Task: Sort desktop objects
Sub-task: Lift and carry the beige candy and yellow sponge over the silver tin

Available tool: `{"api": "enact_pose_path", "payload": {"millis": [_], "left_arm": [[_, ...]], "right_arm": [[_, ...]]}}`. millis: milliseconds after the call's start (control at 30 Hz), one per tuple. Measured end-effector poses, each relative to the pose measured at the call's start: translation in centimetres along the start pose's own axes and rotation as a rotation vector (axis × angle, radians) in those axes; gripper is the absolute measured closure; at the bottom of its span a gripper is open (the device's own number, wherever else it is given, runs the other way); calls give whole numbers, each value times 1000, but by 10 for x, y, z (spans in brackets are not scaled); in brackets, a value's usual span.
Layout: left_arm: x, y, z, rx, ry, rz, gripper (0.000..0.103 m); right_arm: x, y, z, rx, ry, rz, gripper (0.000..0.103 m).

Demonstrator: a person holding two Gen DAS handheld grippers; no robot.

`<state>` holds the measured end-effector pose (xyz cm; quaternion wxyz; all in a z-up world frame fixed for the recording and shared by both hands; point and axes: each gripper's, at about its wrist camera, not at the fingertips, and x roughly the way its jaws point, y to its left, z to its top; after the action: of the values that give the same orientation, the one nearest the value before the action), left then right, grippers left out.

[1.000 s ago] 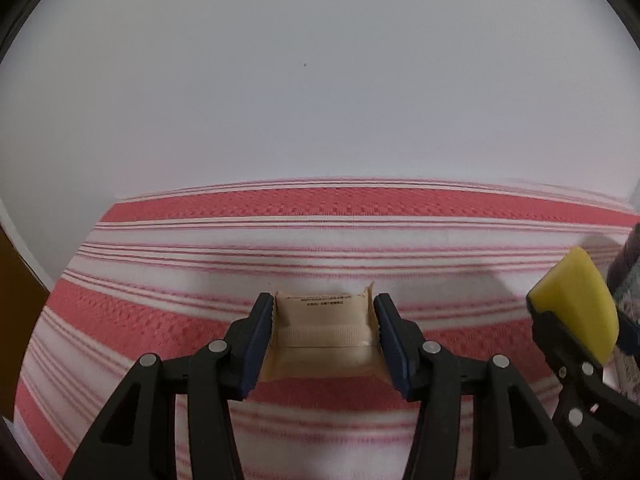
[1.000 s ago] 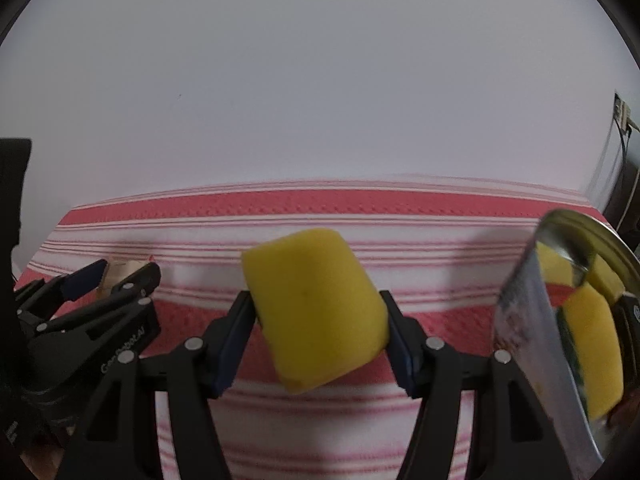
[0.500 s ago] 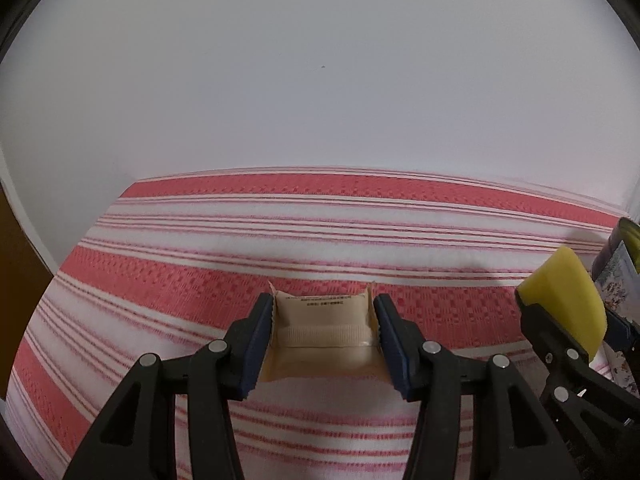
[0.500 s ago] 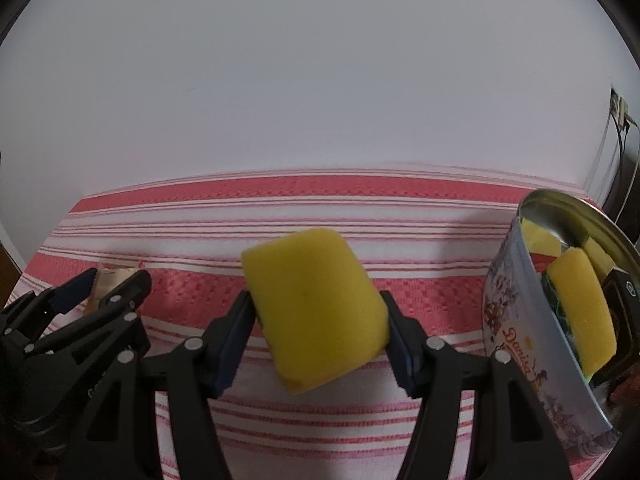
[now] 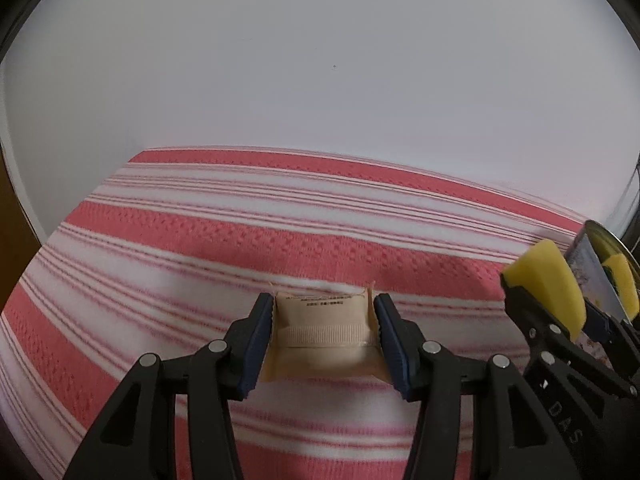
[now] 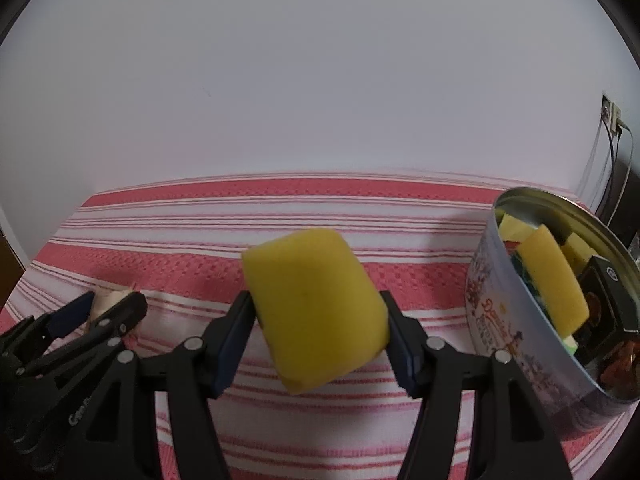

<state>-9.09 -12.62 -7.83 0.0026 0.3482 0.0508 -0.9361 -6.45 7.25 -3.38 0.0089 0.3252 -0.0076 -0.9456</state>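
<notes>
On the striped red and white cloth (image 6: 280,216) two grippers hung side by side, and each one had something in it. One right gripper (image 6: 320,340) was closed on one yellow sponge (image 6: 316,312), which sat tilted between the two blue pads, with its long side pointing away and a bit to the left. One left gripper (image 5: 324,344) was closed on one small beige packet (image 5: 324,332), held flat by its two short sides, with tiny print at its far edge. Off to the right of the sponge stood one round tin (image 6: 520,344) with pictures on its wall. It was open at the top and already had things in it. I could count at least three more yellow sponges inside, plus a dark box and some green bits I could not name. The tin was near the right gripper and farther from the left one, so I thought the sponge would go in first, with a move to the right and up over the rim. The packet would have a longer trip. Neither thing was touching the cloth, as far as I could tell.
</notes>
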Motion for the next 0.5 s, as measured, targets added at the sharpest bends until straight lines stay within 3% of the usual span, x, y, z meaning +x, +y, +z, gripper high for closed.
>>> {"api": "enact_pose_path", "payload": {"millis": [400, 500], "left_arm": [[-15, 13, -16, -16, 25, -62, 49], [-23, 17, -20, -37, 35, -110, 49]], "right_arm": [[-15, 0, -9, 9, -1, 22, 40], [-19, 0, -11, 14, -6, 28, 40]]}}
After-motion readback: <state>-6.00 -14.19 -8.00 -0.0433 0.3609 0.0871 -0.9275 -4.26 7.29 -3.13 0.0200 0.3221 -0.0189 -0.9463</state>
